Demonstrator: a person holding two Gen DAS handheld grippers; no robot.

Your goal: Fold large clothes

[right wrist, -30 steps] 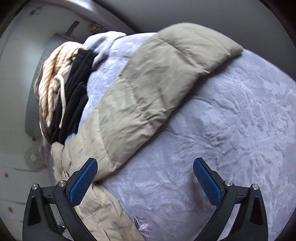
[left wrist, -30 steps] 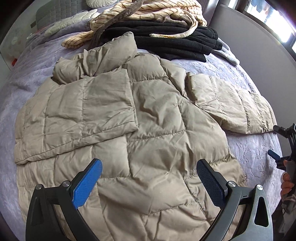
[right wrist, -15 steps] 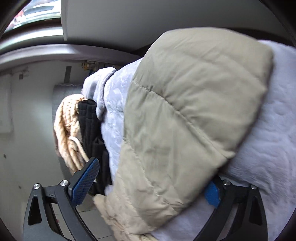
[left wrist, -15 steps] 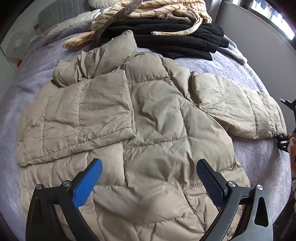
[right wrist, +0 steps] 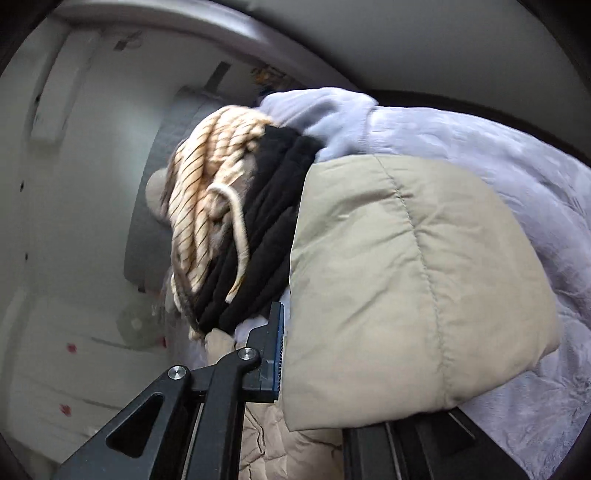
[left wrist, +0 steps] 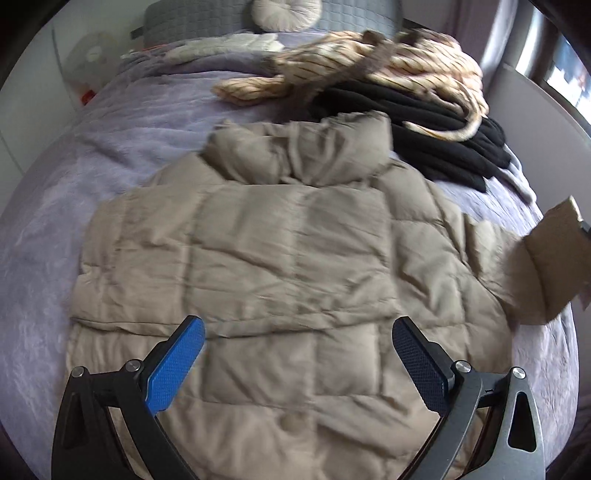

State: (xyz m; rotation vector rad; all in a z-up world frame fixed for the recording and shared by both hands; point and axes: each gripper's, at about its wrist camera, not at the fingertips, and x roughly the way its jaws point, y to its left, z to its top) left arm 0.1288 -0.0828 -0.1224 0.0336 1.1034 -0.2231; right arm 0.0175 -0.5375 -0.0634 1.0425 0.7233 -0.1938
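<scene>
Spread across the middle of the lavender-covered bed (left wrist: 110, 155): a beige quilted puffer jacket (left wrist: 288, 258), collar toward the headboard end, one sleeve already folded across its chest. Above the jacket's lower half, left tongs (left wrist: 295, 354) released, blue pads wide apart and touching nothing. At the bed's right edge, right tongs (right wrist: 314, 350) clenched on the jacket's other sleeve (right wrist: 406, 295), the cuff end pinched against one pad; opposite finger hidden beneath the fabric. Seen from the left wrist camera, that sleeve (left wrist: 546, 258) lifted off the bedspread at the right edge, blurred with motion. Beyond the collar, toward the bed's far right corner, a stack of folded black garments (left wrist: 424, 129) topped by a cream striped knit (left wrist: 388, 62) with a pale cord trailing over the black. Just beside the stack, at the right edge, a pale blue garment (right wrist: 332, 114). At the head of the bed, a grey quilted headboard (left wrist: 207, 14) and a round cream cushion (left wrist: 284, 11).
</scene>
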